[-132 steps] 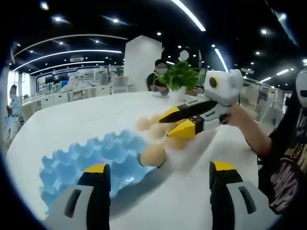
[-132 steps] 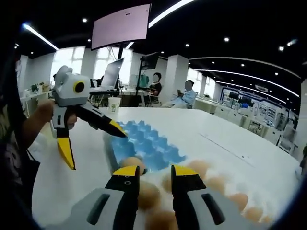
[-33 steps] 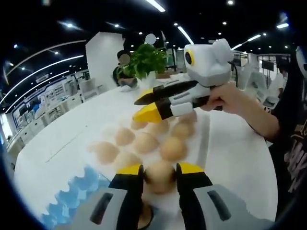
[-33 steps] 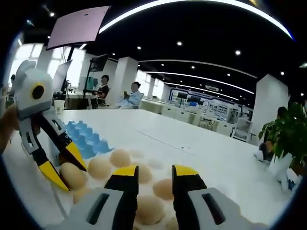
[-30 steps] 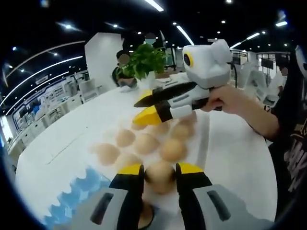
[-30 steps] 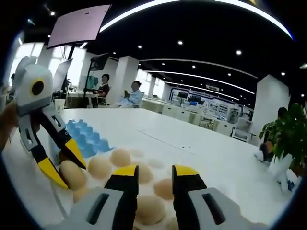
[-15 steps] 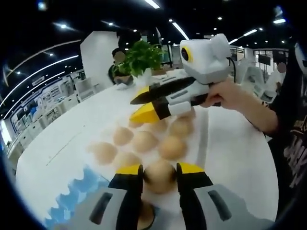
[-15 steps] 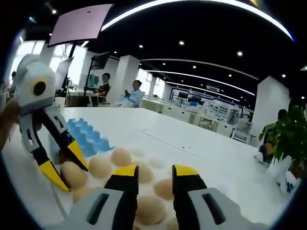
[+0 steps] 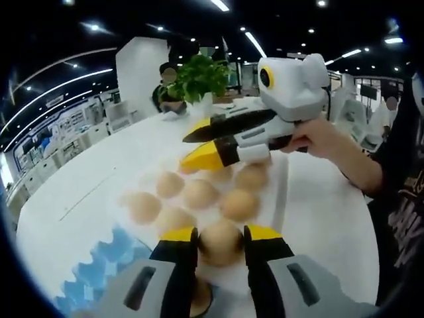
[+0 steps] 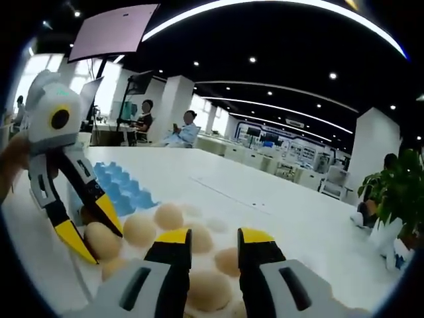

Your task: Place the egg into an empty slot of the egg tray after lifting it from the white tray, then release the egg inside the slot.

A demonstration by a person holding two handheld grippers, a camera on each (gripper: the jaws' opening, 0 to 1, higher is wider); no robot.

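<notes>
The left tool (image 9: 220, 233) has its yellow-tipped jaws drawn in on either side of one brown egg (image 9: 220, 242), which sits between them at the near edge of the group of eggs. The jaws look to be touching the shell, so I judge the egg gripped, though whether it has come clear of the white tray (image 9: 281, 192) cannot be told from here. In the right gripper view the same tool (image 10: 89, 215) stands at the left with the held egg (image 10: 101, 240) between its tips, low among its neighbours.

The blue egg tray (image 9: 99, 275) lies near left in the left gripper view, just beside the white tray, and the slots that show appear empty. One more egg (image 9: 199, 297) sits low under the left tool, at the blue tray's edge; which tray holds it I cannot tell.

The right tool (image 10: 213, 238) hovers over the eggs with its jaws narrow and nothing between them. In the left gripper view it (image 9: 192, 149) hangs above the far eggs, apart from them.

As I read it, the grasp is made and the lift is barely begun or about to begin. The carry to the blue tray, the lowering into an empty slot and the opening of the jaws are all left.
</notes>
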